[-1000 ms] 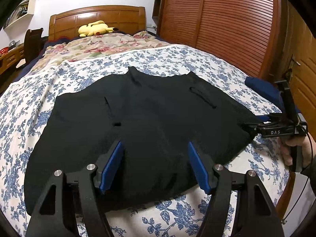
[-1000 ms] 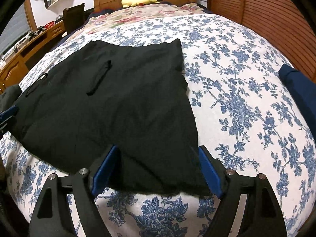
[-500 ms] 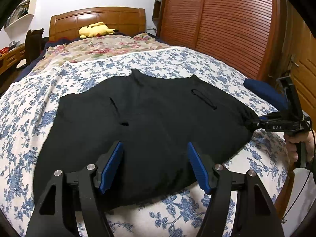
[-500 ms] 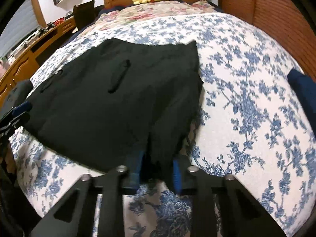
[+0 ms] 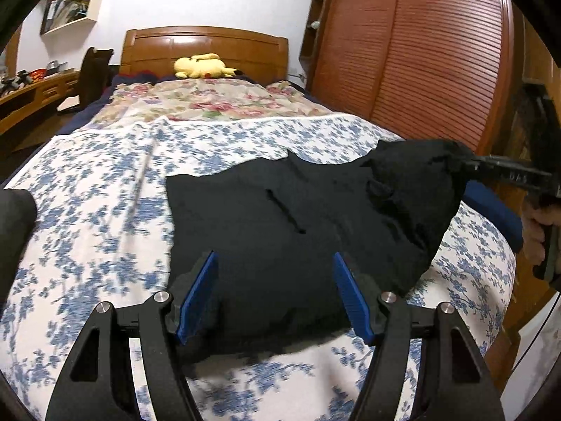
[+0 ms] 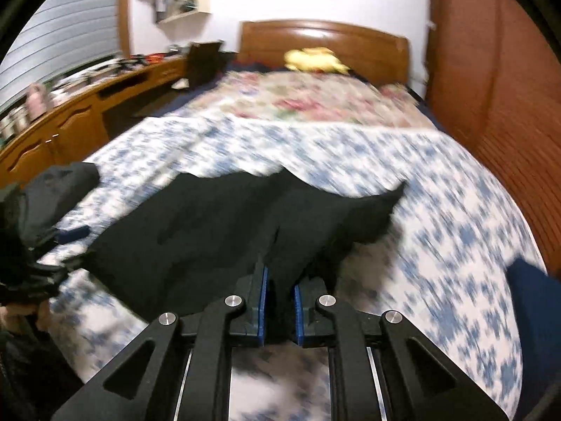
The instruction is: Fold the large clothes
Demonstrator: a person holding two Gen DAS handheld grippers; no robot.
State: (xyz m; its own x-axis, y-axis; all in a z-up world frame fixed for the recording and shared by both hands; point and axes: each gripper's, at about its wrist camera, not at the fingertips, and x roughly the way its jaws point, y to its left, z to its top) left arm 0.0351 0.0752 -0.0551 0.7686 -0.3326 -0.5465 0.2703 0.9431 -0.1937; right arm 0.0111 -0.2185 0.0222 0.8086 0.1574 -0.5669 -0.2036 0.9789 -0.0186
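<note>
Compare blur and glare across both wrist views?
Left wrist: mild smear on the bedspread, black garment fairly crisp, glare patches on the headboard. Right wrist: heavy motion blur throughout; only the right tool is sharp. Fisheye bending in both.

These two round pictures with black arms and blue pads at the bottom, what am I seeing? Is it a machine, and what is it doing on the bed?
No machine: a person holds tongs in each hand, each with a camera looking along its fingers. One picture is from the left tongs, the other from the right tongs. A black garment lies on a bed with a blue flowered cover; a yellow plush toy sits by the headboard. The right tongs are closing on a corner of the garment, lifted off the bed. The left tongs are open around the near edge, not pinching it. The right hand shows at the edge of the left picture.
</note>
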